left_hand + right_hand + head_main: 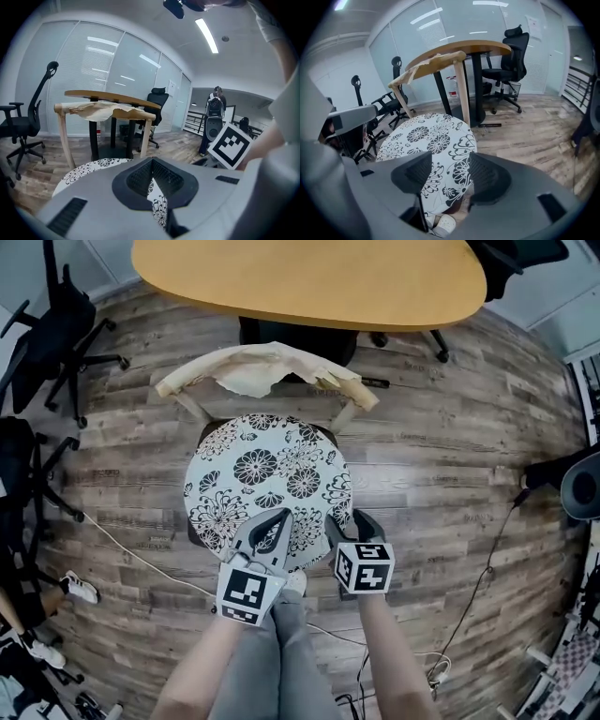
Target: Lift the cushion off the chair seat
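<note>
The round flowered cushion (267, 479) lies flat on the seat of the chair (194, 409), which has a cloth (258, 367) over its back. The cushion is not lifted yet. Our left hand-held gripper (278, 518) is over the near edge of the cushion, clenched, the jaw tips together with nothing between them. Our right hand-held gripper (347, 523) is just beside it, at the near right edge. It is released, jaws apart, and they do not press the cushion.
</note>
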